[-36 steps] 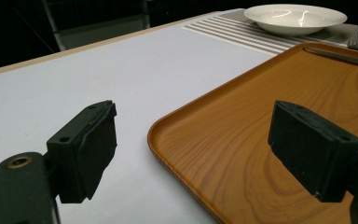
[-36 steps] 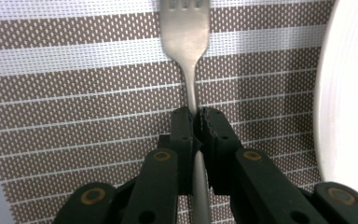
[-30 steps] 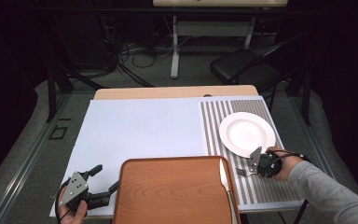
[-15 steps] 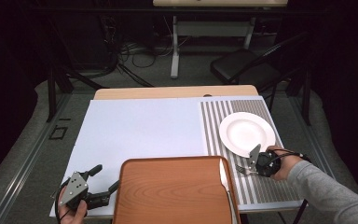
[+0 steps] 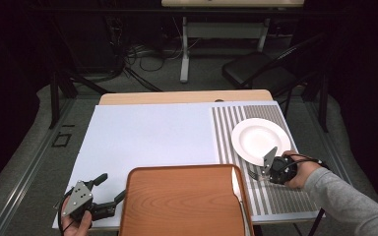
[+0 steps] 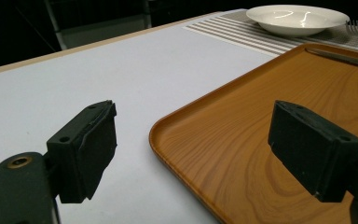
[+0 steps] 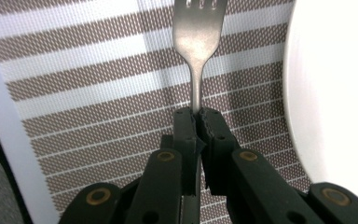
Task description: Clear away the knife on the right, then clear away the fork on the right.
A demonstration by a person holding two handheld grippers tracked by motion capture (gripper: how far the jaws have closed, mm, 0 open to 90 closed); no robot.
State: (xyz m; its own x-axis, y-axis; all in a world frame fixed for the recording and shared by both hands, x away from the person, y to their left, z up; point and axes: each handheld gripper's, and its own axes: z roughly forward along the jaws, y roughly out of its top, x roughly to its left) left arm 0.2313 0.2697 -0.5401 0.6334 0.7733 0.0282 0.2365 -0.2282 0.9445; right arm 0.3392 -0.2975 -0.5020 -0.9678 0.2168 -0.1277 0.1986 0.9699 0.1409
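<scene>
1. Nearest the person, the left hand-held gripper (image 5: 109, 191) rests at the near left edge of the white table (image 5: 147, 137), its jaws standing wide apart with nothing between them; in the left gripper view they straddle the rounded corner of the brown wood-grain plastic tray (image 6: 270, 135) without touching it.
2. On the tray's right rim lies a slim silver utensil (image 5: 236, 184), too small to tell whether knife or spoon.
3. Just beyond, the right hand-held gripper (image 5: 262, 172) is clamped tight on the handle of the silver metal fork (image 7: 197, 42), tines pointing away over the brown-and-white striped placemat (image 7: 88, 93). The fork is between the tray and the round white ceramic plate (image 5: 260, 139), close beside the plate's rim.
4. Risks, as I judge them: the grip sits on a thin, smooth handle, so the fork could swivel or slip between the pads if tilted. Swinging it sideways could knock the tines against the plate and nudge it. Setting it down too near the mat's edge could leave it skewed or touching the tray.
</scene>
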